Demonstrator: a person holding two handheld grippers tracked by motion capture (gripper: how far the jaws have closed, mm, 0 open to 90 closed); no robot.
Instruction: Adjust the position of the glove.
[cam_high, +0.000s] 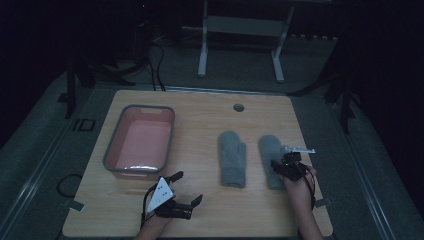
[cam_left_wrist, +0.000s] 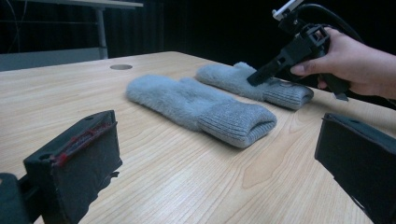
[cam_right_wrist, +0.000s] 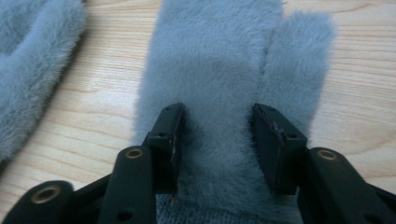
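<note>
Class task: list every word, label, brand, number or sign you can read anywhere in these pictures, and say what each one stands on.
"ID": pale letters on the dark grey floor mat left of the light wooden table.
No lettering can be seen on the two grey fleece mittens, the pink plastic tub with a grey rim, or the black claws.

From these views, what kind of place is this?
Probably a lab recording bay, not a home: a bare wooden table on grey floor, dark surroundings, a white desk frame behind, cables trailing on the floor.

Two fluffy grey mittens (cam_high: 233, 159) (cam_high: 271, 155) lie flat, side by side, cuffs toward the person.
</note>
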